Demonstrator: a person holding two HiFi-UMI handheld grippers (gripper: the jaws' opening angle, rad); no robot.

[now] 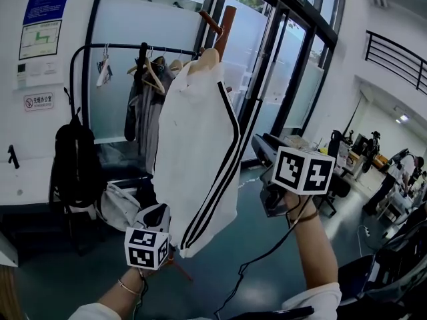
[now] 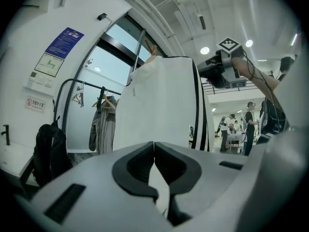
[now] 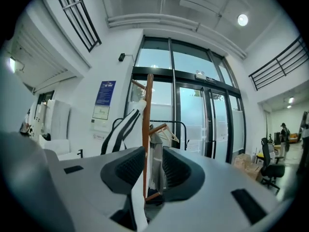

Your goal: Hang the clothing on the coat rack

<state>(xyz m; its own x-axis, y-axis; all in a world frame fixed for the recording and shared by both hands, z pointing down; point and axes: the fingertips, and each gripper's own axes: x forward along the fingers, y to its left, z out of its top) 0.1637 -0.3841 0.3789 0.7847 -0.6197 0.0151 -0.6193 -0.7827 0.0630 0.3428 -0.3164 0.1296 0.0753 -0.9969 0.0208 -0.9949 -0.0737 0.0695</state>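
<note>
A white garment with black side stripes (image 1: 200, 145) hangs from a top peg of the brown wooden coat rack (image 1: 225, 29). My left gripper (image 1: 157, 213) is low at its bottom left hem. In the left gripper view the jaws (image 2: 154, 146) meet, with white cloth (image 2: 159, 105) pinched between them. My right gripper (image 1: 260, 147) is just right of the garment's striped edge. In the right gripper view its jaws (image 3: 153, 163) stand apart, with the rack's pole (image 3: 147, 110) seen through the gap. A strip of the white garment (image 3: 126, 124) runs down between the jaws, and the pads do not press on it.
A black clothes rail (image 1: 143, 49) with hangers and grey garments stands behind the rack. A black backpack (image 1: 73, 165) hangs at the left above a pale bag (image 1: 120, 205). Glass doors (image 1: 287, 79) are behind; people and tables (image 1: 400, 172) at the far right.
</note>
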